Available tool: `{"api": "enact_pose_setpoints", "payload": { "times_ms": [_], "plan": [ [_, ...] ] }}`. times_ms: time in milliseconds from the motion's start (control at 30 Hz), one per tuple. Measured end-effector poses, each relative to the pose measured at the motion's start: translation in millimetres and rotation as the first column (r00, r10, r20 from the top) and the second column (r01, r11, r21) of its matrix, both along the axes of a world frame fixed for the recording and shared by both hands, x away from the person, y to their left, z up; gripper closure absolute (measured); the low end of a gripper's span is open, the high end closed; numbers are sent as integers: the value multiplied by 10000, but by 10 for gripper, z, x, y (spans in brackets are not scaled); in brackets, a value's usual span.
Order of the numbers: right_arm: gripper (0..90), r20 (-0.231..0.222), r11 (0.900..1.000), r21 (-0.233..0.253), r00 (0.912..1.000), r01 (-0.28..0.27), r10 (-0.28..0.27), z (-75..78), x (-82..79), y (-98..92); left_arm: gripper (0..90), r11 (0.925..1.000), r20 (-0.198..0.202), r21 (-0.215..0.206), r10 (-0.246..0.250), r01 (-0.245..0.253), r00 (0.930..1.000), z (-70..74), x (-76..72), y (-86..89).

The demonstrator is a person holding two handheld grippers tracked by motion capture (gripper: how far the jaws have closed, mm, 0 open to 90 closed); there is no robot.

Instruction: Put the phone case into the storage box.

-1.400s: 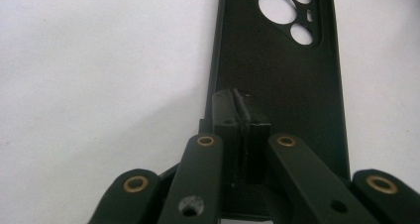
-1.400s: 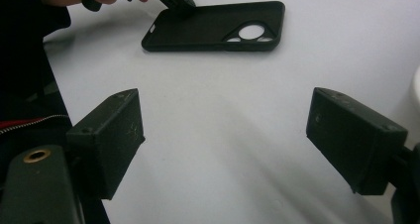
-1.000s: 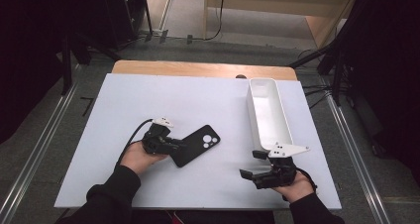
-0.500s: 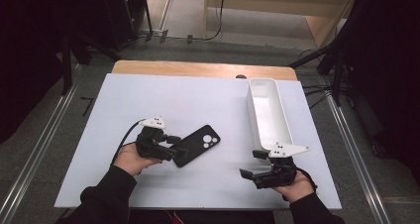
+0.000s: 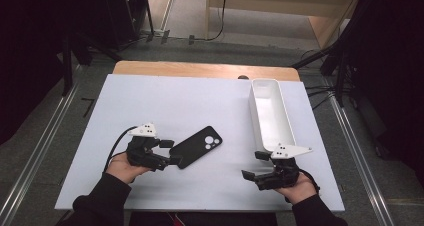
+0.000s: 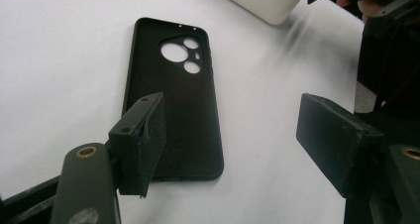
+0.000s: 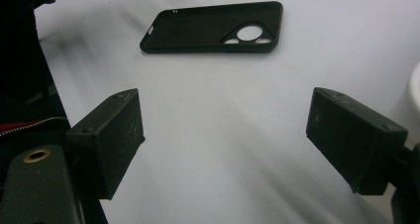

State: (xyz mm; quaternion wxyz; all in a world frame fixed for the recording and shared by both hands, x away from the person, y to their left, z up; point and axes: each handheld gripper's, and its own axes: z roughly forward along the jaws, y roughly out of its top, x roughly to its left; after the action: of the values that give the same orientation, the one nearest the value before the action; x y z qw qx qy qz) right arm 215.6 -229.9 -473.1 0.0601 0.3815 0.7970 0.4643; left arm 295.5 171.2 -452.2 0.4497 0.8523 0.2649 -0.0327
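In the high view, a black phone case [image 5: 196, 147] is seen lying flat on the white table [image 5: 180, 106], a little left of the middle and turned at a slant, its camera cut-outs toward the far right end. The left gripper [image 5: 169, 152] is held low at the case's near end, with its jaws spread and the case's corner between them; whether a jaw touches the case cannot be told. The right gripper [image 5: 256, 165] is held near the table's front edge on the right, well apart from the case, its jaws spread wide over bare table. A long white tray [image 5: 286, 123] is set just beyond it along the right side.

In the left gripper view, the phone case [image 6: 173, 90] is shown inner side up, and its near end is partly covered by one jaw, while the other jaw stands clear over the table. Nothing is clamped.

In the right gripper view, the phone case [image 7: 213, 27] is seen farther off, beyond the wide-open jaws, between which nothing is held.
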Motion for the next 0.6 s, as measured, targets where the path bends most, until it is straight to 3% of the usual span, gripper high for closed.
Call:
{"api": "enact_pose_setpoints", "payload": {
  "times_ms": [600],
  "plan": [
    [131, 6, 10000, 5, 10000, 27, -27, 1, 3, -20, 271, 9992, 43, -54, 396, -396, 9992, -2, -220, 349]
  ]
}}
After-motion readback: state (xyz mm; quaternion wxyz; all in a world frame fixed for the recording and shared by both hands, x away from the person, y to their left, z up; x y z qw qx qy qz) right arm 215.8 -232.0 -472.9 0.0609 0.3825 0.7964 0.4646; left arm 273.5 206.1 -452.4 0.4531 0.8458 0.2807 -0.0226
